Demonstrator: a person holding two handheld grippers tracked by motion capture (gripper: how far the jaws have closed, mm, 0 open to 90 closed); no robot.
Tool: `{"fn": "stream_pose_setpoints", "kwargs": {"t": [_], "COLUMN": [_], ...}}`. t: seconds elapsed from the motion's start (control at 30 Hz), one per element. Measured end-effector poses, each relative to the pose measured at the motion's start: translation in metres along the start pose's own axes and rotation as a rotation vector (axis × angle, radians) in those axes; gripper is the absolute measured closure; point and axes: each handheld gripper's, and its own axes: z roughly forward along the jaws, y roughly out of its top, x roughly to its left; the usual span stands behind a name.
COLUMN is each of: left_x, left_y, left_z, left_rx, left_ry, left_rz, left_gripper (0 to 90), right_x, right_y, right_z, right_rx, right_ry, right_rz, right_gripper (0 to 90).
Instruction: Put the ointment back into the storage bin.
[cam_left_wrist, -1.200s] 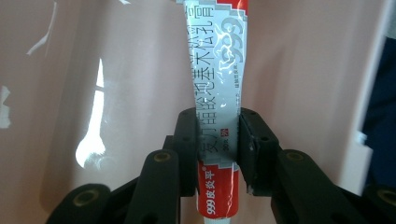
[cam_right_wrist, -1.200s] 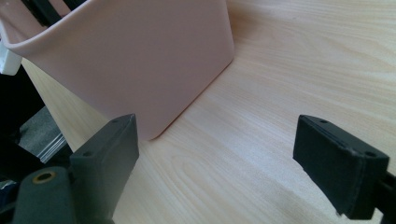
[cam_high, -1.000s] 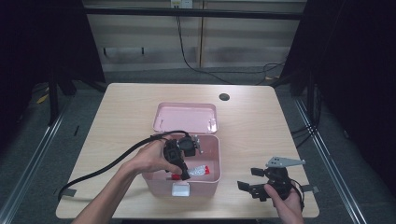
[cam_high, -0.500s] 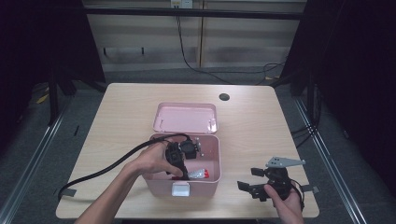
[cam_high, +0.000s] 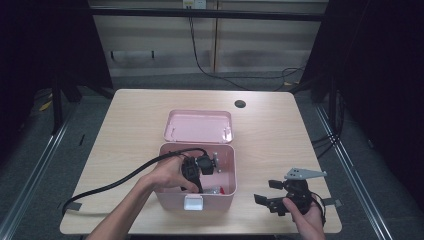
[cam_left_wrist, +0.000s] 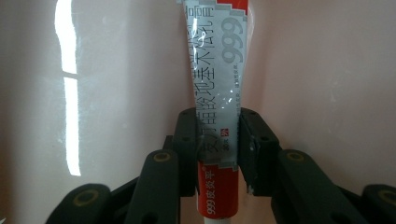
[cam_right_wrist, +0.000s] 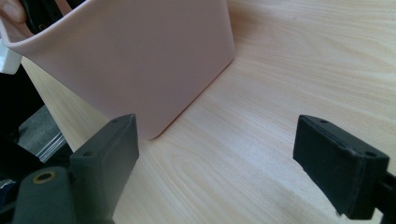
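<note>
While the light wooden desk (cam_high: 125, 125) stands on a grey floor before a pale panelled wall with dark curtains at both sides, a small dark round hole (cam_high: 240, 104) shows near its far edge. At the middle of the desk sits your pink box (cam_high: 220, 192), its lid (cam_high: 199, 126) swung open and lying flat behind it, a white latch (cam_high: 193, 202) on its near wall.

Inside the box you hold a red and silver tube (cam_left_wrist: 215, 93) printed with "999" and Chinese characters; in the high view only a small red and white bit of it shows at the box floor. Your left claw (cam_left_wrist: 217, 142) is closed on the lower part of that tube, one jaw against each side, with the pink wall of the box right behind it. Your left hand (cam_high: 167, 175) reaches over the near left rim, and the black cable (cam_high: 115, 182) trails off toward the desk's left edge.

Your right claw (cam_right_wrist: 217, 158) rests low at the near right of the desk, just beside the box's corner, jaws spread wide with nothing but bare wood between them, gripped by your right hand (cam_high: 305, 217)
</note>
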Motion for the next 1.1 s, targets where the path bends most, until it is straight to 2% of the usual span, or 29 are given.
{"fn": "stream_pose_setpoints", "kwargs": {"t": [0.17,0.23,0.47,0.57,0.83,0.97,1.1], "left_x": [0.003,0.005,0.004,0.004,0.004,0.004,0.005], "left_y": [0.000,-0.001,-0.002,-0.001,-0.001,-0.001,-0.001], "left_z": [0.006,0.007,0.008,0.010,0.014,0.014,0.008], "left_rx": [0.014,0.018,0.027,0.048,0.046,0.047,0.029], "left_ry": [-0.015,-0.016,-0.024,-0.030,-0.057,-0.058,-0.053], "left_rz": [-0.009,-0.024,-0.024,-0.020,-0.033,-0.036,-0.040], "left_gripper": [70.6,70.5,70.4,70.4,70.1,69.6,69.9], "right_x": [0.000,0.000,0.000,0.000,0.000,0.000,0.000], "right_y": [0.000,0.000,0.000,0.000,0.000,0.000,0.000], "right_z": [0.000,0.000,0.001,0.001,0.001,0.001,0.001], "right_rx": [0.004,0.003,0.007,0.007,0.010,0.010,0.009], "right_ry": [-0.001,0.001,0.000,0.000,0.000,0.001,-0.001], "right_rz": [-0.003,0.002,0.003,0.003,0.001,0.002,0.003], "right_gripper": [14.0,14.0,13.9,13.9,13.9,14.0,13.9]}}
